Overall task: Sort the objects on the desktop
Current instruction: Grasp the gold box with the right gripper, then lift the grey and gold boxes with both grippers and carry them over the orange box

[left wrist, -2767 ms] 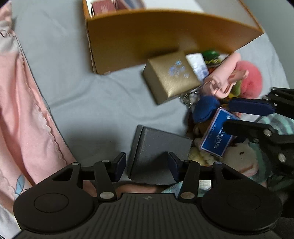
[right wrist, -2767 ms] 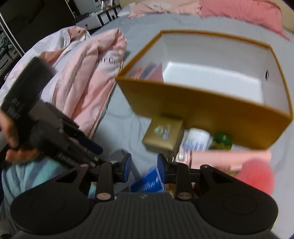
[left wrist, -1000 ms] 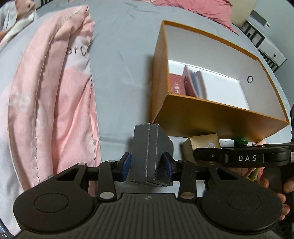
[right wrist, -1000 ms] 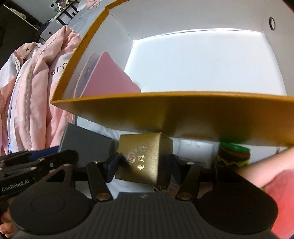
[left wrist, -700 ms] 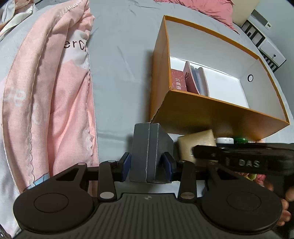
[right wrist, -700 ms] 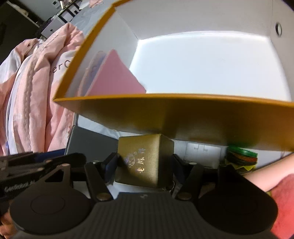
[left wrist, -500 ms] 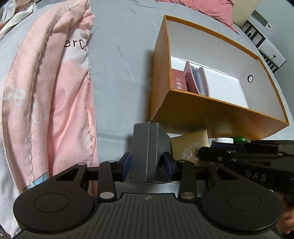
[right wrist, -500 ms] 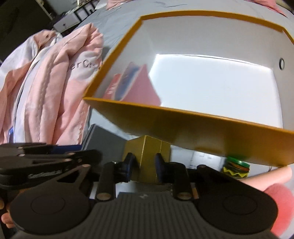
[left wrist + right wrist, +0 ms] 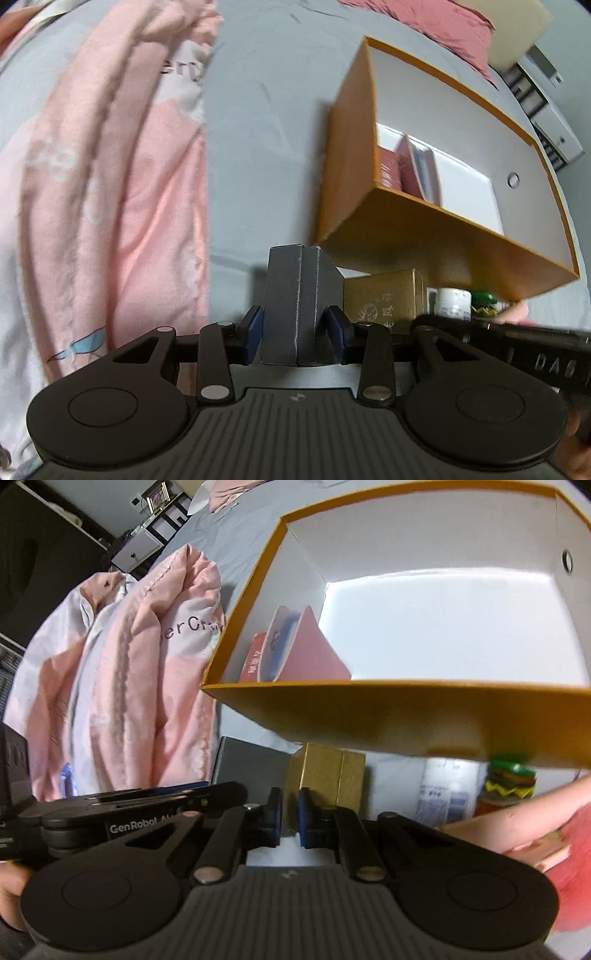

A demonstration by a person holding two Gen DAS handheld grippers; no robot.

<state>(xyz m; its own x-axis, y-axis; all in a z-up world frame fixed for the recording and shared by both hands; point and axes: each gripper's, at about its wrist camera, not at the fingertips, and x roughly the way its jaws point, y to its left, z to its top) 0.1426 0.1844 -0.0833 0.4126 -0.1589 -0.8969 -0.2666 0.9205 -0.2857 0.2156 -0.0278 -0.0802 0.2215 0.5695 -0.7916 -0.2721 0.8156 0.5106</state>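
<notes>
My left gripper (image 9: 295, 325) is shut on a dark grey box (image 9: 299, 295), held upright in front of the orange box (image 9: 443, 240). The same grey box (image 9: 247, 764) shows at the lower left of the right wrist view. A gold box (image 9: 328, 775) with printed characters stands just beyond my right gripper (image 9: 290, 812). The right jaws are closing and stand almost together, with only a thin gap. I see nothing between the pads. The gold box (image 9: 384, 299) sits right of the grey box, below the orange box's front wall.
Inside the white-lined orange box (image 9: 406, 709), red and pink booklets (image 9: 291, 653) lean in the left corner. A white bottle (image 9: 447, 786), a burger-shaped toy (image 9: 509, 779) and pink items (image 9: 535, 823) lie to the right. A pink garment (image 9: 110, 184) lies on the grey sheet at left.
The right jaws went from wide around the gold box to nearly together in front of it. The right gripper rose a little. The left gripper keeps its hold on the grey box.
</notes>
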